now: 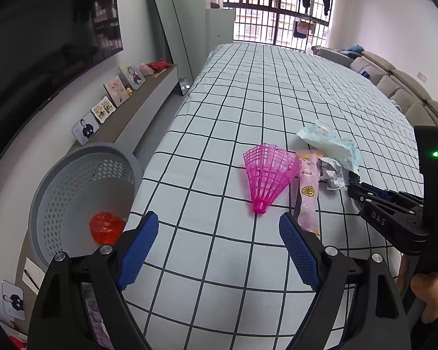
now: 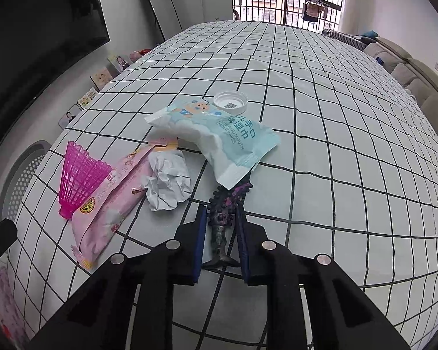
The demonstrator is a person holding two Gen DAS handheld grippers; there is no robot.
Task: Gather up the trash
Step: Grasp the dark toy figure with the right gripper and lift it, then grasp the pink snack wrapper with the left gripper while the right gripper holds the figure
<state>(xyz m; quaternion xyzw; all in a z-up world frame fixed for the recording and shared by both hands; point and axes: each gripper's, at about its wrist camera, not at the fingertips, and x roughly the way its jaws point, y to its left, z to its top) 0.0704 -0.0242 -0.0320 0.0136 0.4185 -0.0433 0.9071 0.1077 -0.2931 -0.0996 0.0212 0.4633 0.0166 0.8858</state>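
right gripper (image 2: 220, 227) clamps spiked toy (image 2: 223, 218).

On the checked bed (image 2: 321, 134): one pink shuttlecock (image 2: 80, 179), two wrappers, pink (image 2: 114, 201) and blue (image 2: 219, 137), one crumpled paper (image 2: 168, 182), one white cap (image 2: 230, 102), one dark spiky toy (image 2: 226, 210). Lower left: one grey basket (image 1: 73, 192), one red wrapper (image 1: 106, 227) inside.

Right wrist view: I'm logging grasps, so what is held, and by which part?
The right gripper is shut on the dark spiky toy, at its narrow handle end. The left gripper holds nothing.
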